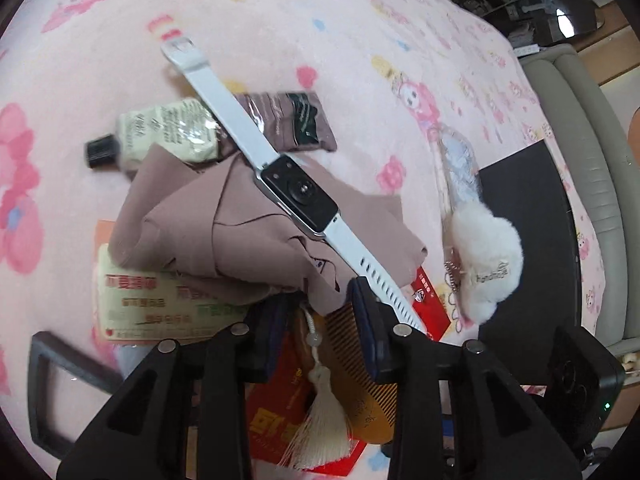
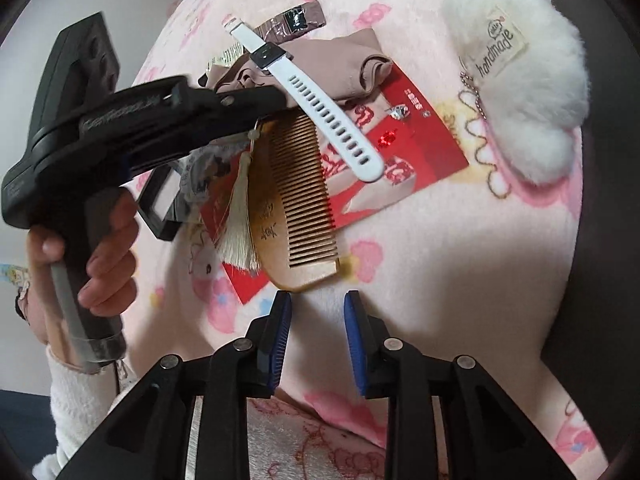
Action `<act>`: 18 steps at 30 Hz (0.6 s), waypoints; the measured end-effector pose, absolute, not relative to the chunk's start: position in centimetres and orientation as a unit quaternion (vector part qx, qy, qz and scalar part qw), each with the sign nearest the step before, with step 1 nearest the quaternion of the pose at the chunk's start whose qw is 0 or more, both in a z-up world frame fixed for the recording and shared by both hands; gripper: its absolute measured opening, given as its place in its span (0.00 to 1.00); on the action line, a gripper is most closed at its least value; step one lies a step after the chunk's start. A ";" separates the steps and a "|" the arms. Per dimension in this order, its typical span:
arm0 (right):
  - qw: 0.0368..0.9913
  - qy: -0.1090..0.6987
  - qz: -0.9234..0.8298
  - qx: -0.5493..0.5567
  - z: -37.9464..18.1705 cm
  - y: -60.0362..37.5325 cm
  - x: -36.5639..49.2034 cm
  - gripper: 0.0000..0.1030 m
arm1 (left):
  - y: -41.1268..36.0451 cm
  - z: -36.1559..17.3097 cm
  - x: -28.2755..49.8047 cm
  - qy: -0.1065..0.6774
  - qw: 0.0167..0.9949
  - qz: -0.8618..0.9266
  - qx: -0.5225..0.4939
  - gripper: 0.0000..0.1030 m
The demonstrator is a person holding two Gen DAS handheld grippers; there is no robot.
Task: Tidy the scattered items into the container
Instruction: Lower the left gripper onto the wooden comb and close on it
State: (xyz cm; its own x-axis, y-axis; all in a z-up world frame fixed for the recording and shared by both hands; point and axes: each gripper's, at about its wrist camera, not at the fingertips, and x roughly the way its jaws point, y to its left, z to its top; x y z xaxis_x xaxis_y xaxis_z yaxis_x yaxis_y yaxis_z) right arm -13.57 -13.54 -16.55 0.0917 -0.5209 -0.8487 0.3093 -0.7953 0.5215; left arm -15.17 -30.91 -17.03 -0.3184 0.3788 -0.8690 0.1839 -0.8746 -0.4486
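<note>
Scattered items lie on a pink printed blanket (image 2: pixel 440 280). A white-strapped watch (image 1: pixel 298 194) rests across a mauve cloth (image 1: pixel 224 232), with its strap end beside the outer side of my left gripper's right finger. A wooden comb (image 2: pixel 296 200) with a cream tassel (image 2: pixel 240 220) lies on a red envelope (image 2: pixel 420 140). My left gripper (image 1: pixel 322 308) hovers over the comb's top end, jaws slightly apart and pressing on nothing. My right gripper (image 2: pixel 318 298) stands open just short of the comb's near end, with nothing between its fingers. A black flat box (image 1: pixel 528 240) sits at the blanket's right edge.
A white fluffy "handmade" keychain (image 2: pixel 520 80) lies at the right, near the black box. A cream tube (image 1: pixel 168 132), a brown sachet (image 1: pixel 296 120) and a printed card (image 1: pixel 160 300) surround the cloth. A black square frame (image 2: pixel 160 208) lies at the left. A hand (image 2: pixel 108 272) holds the left gripper's handle.
</note>
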 end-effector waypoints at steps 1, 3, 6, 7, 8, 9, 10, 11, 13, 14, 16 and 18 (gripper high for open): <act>0.310 -0.081 -0.670 0.670 -16.6 -13.6 -13.6 0.23 | -30.7 -17.1 -15.1 -0.239 0.064 0.773 -0.584 0.21; 0.314 -0.083 -0.671 0.666 -16.6 -13.8 -13.5 0.23 | -30.0 -17.0 -14.5 -0.221 0.067 0.777 -0.585 0.17; 0.310 -0.092 -0.674 0.664 -16.5 -13.4 -13.2 0.23 | -29.5 -16.6 -12.9 -0.210 0.068 0.776 -0.591 0.12; 0.305 -0.094 -0.677 0.663 -16.4 -13.2 -13.1 0.23 | -29.5 -16.5 -12.3 -0.216 0.072 0.772 -0.593 0.12; 0.299 -0.090 -0.683 0.661 -16.2 -13.1 -13.0 0.23 | -29.4 -16.5 -11.6 -0.229 0.082 0.765 -0.596 0.12; 0.292 -0.085 -0.689 0.657 -16.0 -13.0 -12.9 0.23 | -29.1 -16.4 -10.8 -0.238 0.096 0.758 -0.600 0.12; 0.287 -0.082 -0.695 0.654 -15.7 -12.8 -12.8 0.23 | -28.7 -16.3 -10.2 -0.234 0.101 0.757 -0.602 0.12; 0.283 -0.079 -0.700 0.651 -15.4 -12.6 -12.6 0.23 | -28.5 -16.1 -9.6 -0.226 0.101 0.758 -0.604 0.12; 0.279 -0.077 -0.702 0.651 -14.8 -12.1 -12.2 0.23 | -28.7 -15.6 -9.1 -0.223 0.091 0.766 -0.596 0.12; 0.280 -0.073 -0.703 0.650 -14.5 -11.8 -11.8 0.23 | -29.3 -15.3 -9.3 -0.228 0.082 0.772 -0.587 0.14; 0.272 -0.077 -0.704 0.651 -14.4 -11.3 -11.8 0.26 | -30.4 -15.2 -10.2 -0.236 0.060 0.780 -0.576 0.25; 0.266 -0.089 -0.704 0.652 -14.8 -11.1 -12.1 0.30 | -31.2 -15.2 -11.7 -0.238 0.043 0.788 -0.566 0.32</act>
